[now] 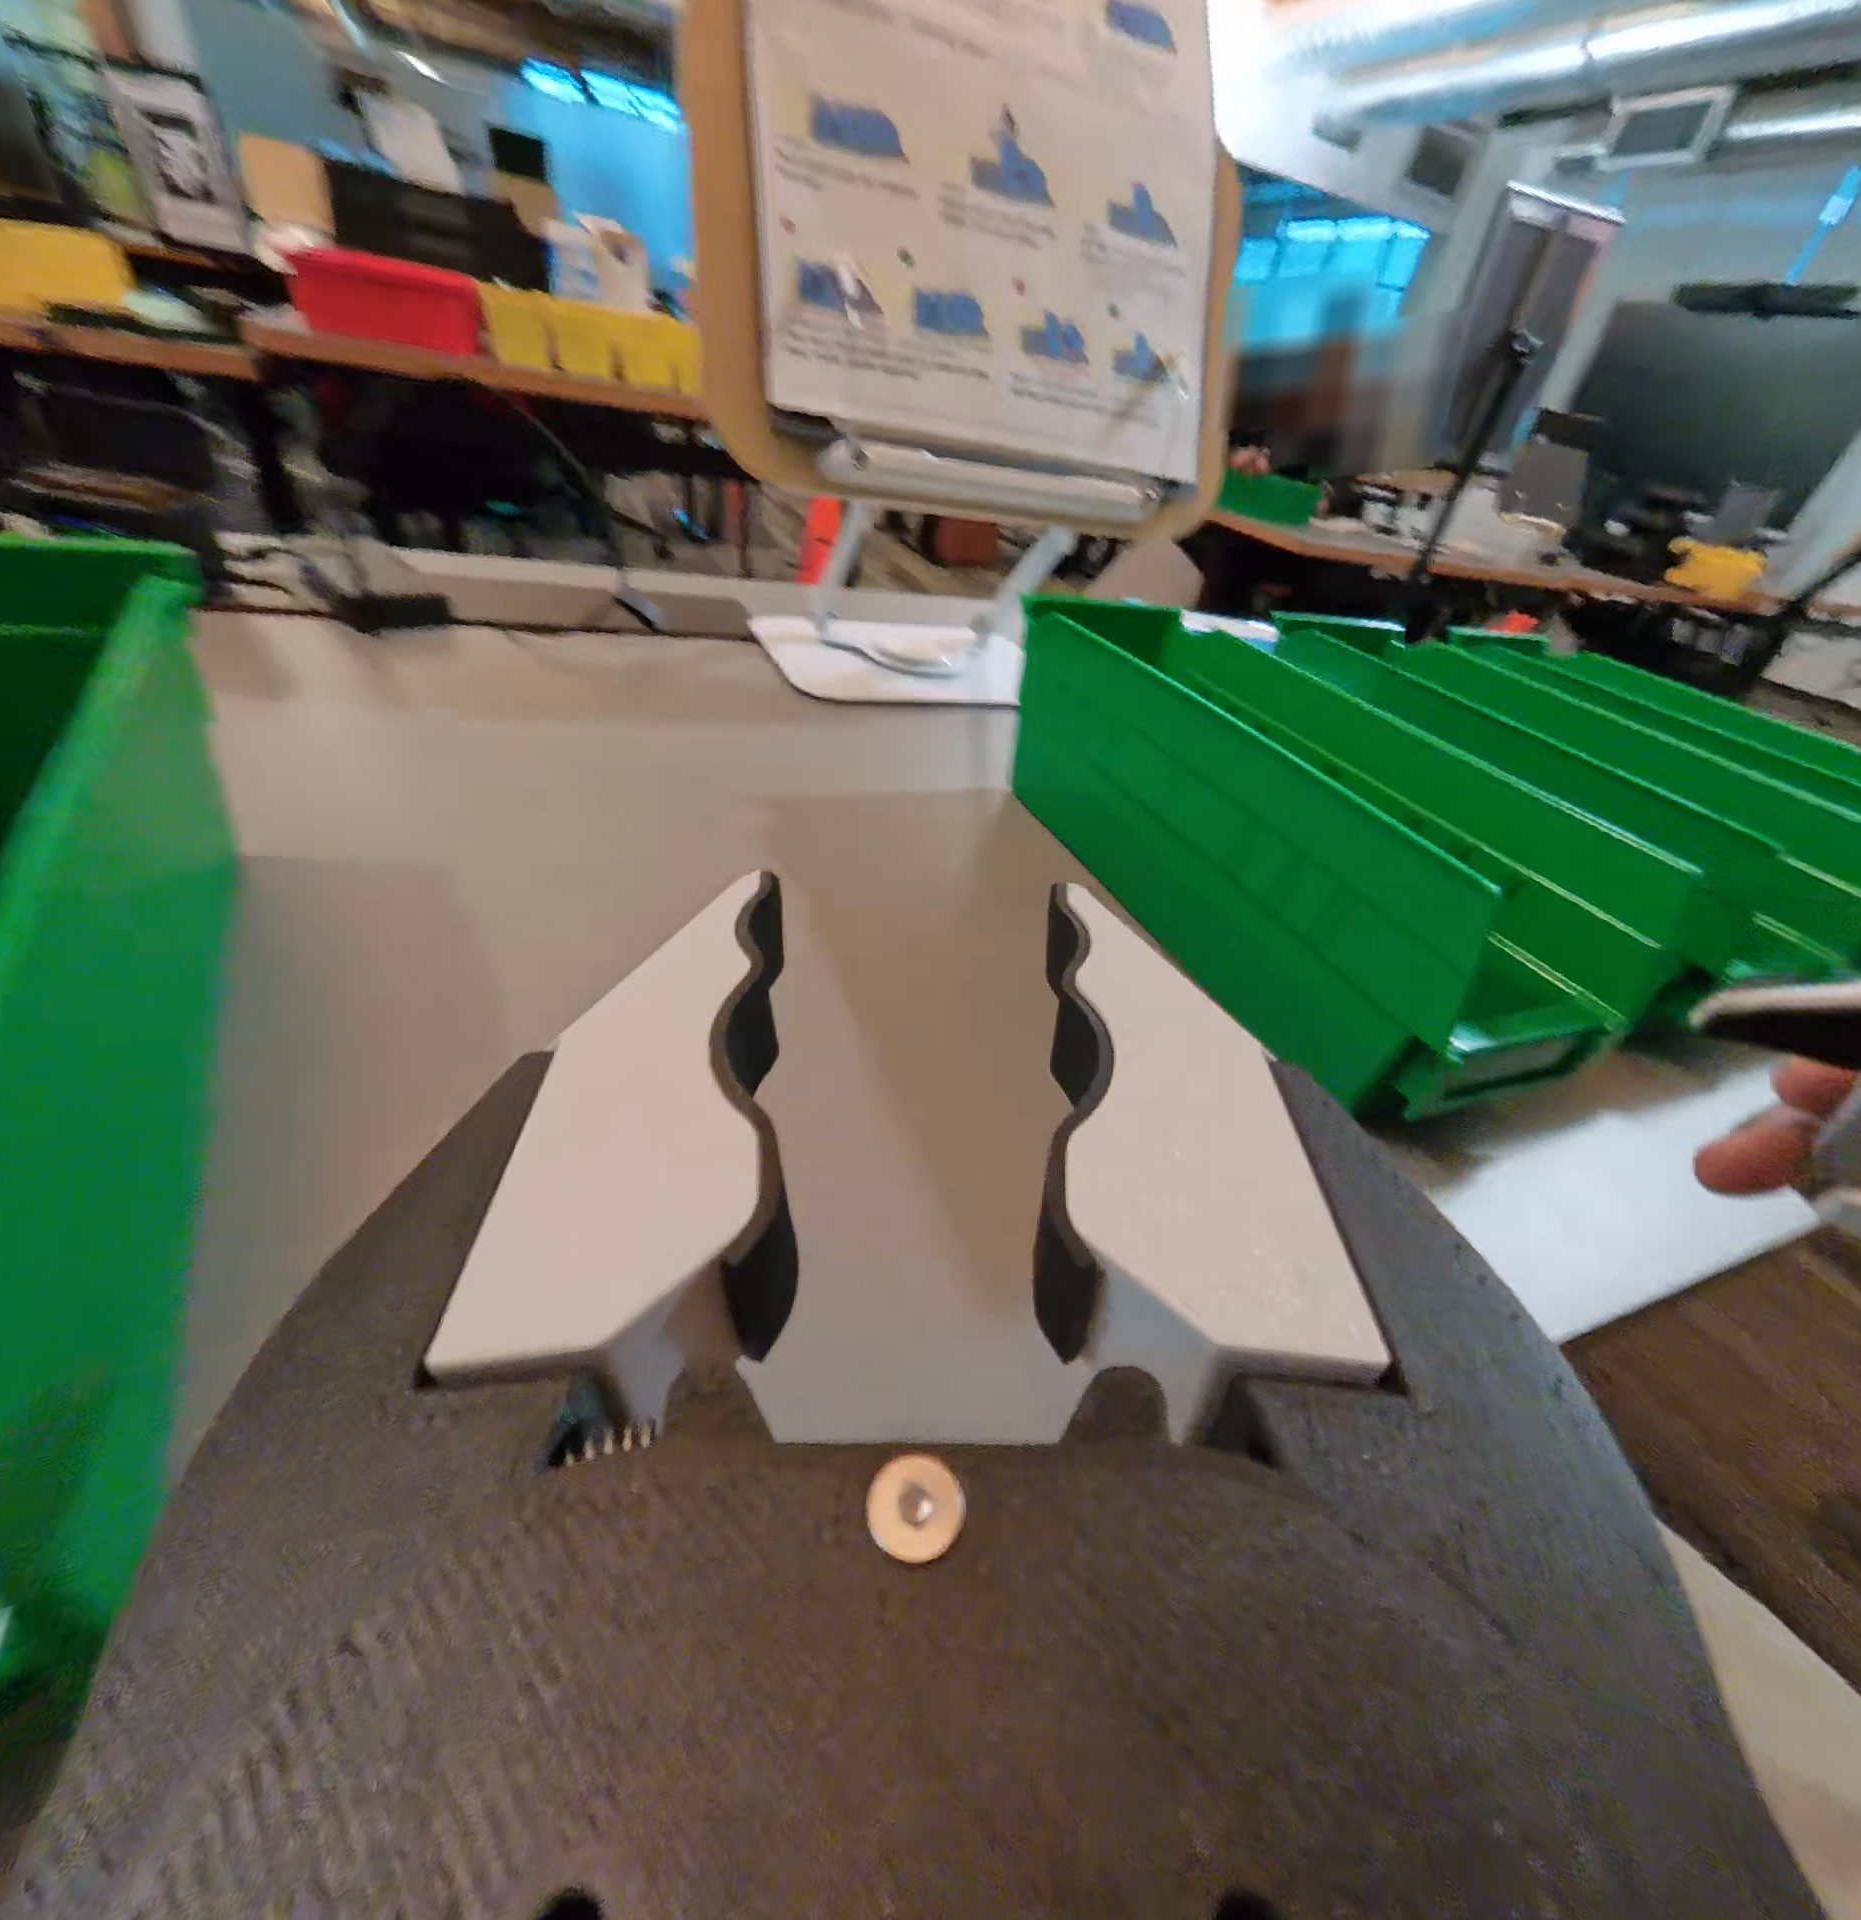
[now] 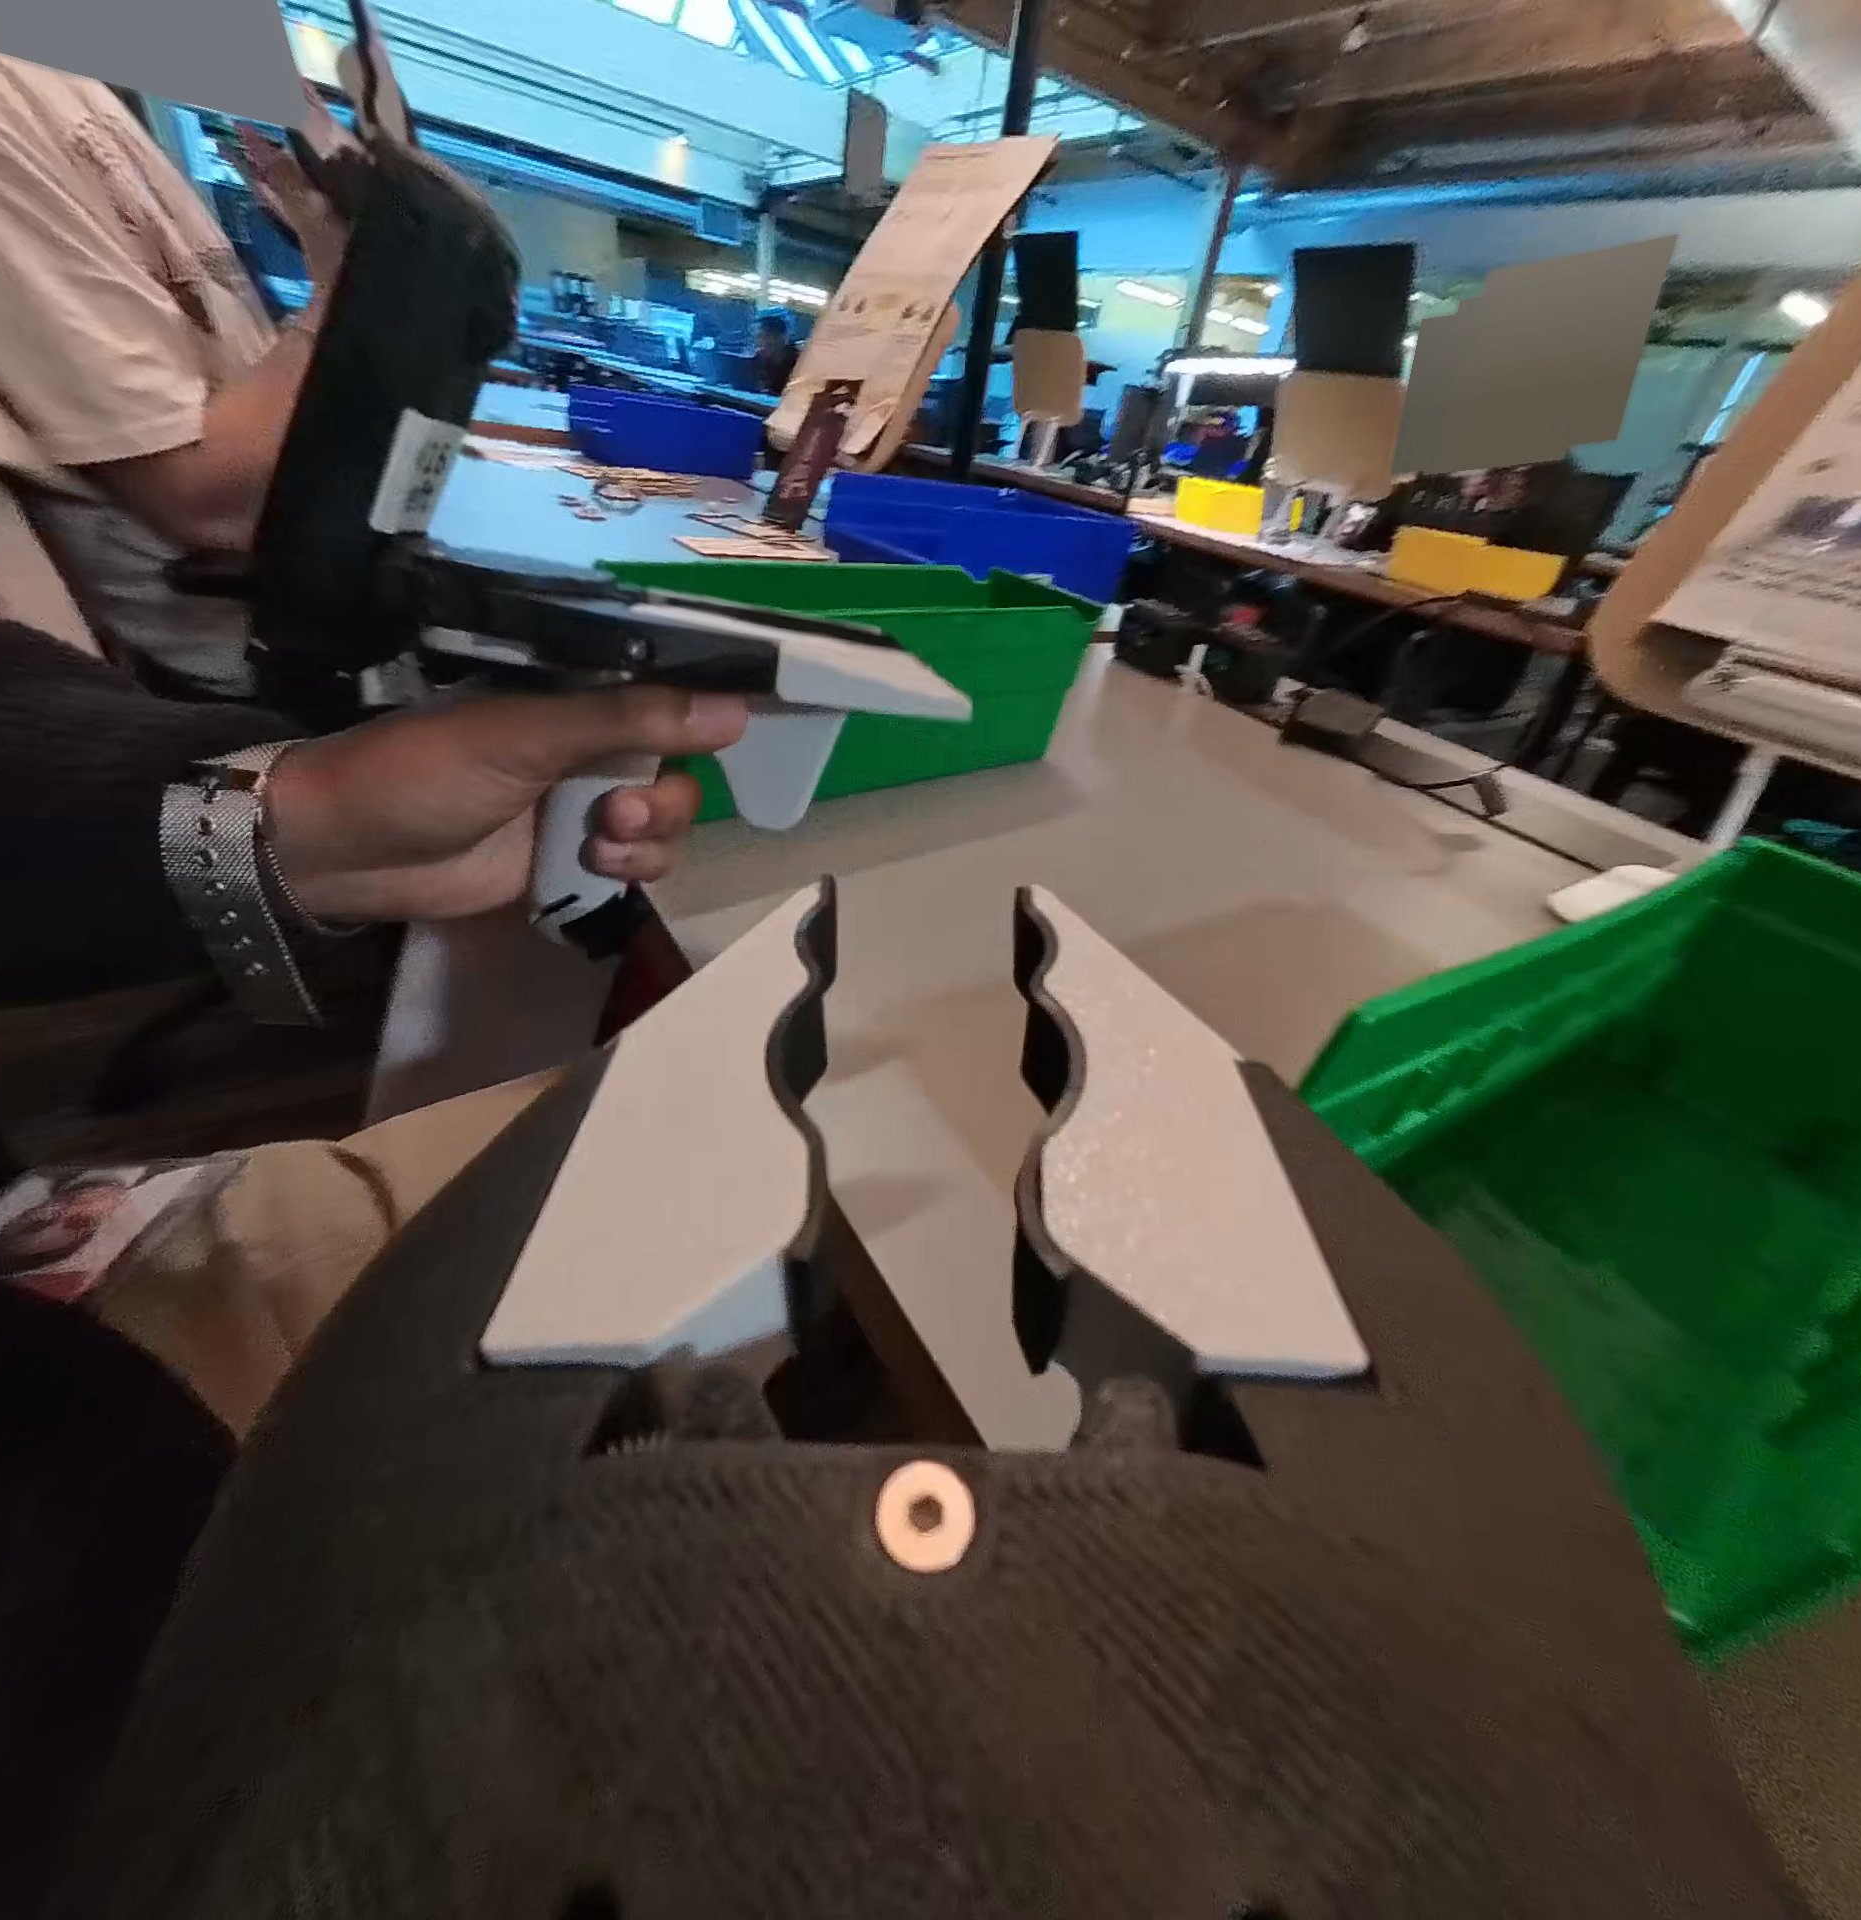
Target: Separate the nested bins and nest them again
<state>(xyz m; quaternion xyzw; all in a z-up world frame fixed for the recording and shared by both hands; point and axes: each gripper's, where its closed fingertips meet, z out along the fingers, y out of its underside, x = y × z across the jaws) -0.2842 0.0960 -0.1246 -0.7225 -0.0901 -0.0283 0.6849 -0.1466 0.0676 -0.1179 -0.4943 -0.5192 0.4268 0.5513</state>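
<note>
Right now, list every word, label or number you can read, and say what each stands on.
None can be read clearly.
Instruction sheet on its stand: printed lines, too blurred.
White sticker on the left gripper: characters too small.
Brown card hanging behind: print too small.
Green bins: no writing visible.

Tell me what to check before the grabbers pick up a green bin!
1. Left gripper jaws open and empty: ok.
2. Right gripper jaws open and empty: ok.
3. Row of green bins lying on the grey table, within view: ok.
4. Lone green bin standing apart on the left: ok.
5. Table between the two groups free of clutter: ok.
6. Whether any bins in the row are nested: cannot tell.
</note>
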